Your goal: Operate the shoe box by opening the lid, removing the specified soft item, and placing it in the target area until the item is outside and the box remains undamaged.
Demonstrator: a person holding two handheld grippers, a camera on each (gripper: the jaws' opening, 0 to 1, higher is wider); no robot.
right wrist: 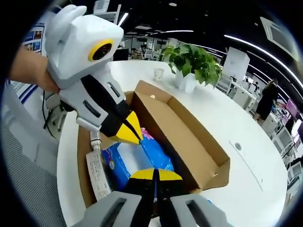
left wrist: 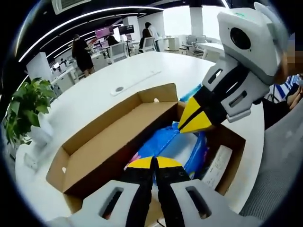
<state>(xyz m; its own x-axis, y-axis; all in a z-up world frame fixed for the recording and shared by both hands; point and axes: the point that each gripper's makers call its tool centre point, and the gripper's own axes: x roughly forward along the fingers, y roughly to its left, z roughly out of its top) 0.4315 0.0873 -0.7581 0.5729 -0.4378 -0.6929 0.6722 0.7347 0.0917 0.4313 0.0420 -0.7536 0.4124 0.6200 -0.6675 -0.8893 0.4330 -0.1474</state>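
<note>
We have the lid (left wrist: pixel 118 137) open; both grippers, left (left wrist: pixel 154 163) and right (right wrist: pixel 155 174), jaws together, hover mid-frame over the blue soft item (right wrist: pixel 142 158), still in the shoe box (right wrist: pixel 85 161)

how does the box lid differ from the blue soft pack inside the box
The box lid is plain brown cardboard, stiff and flat, swung open and standing beside the box. The blue soft pack is glossy, blue with a pale middle, crumpled, and lies down inside the box between the tongs' yellow tips. Both belong to the same shoe box on the white table.
</note>
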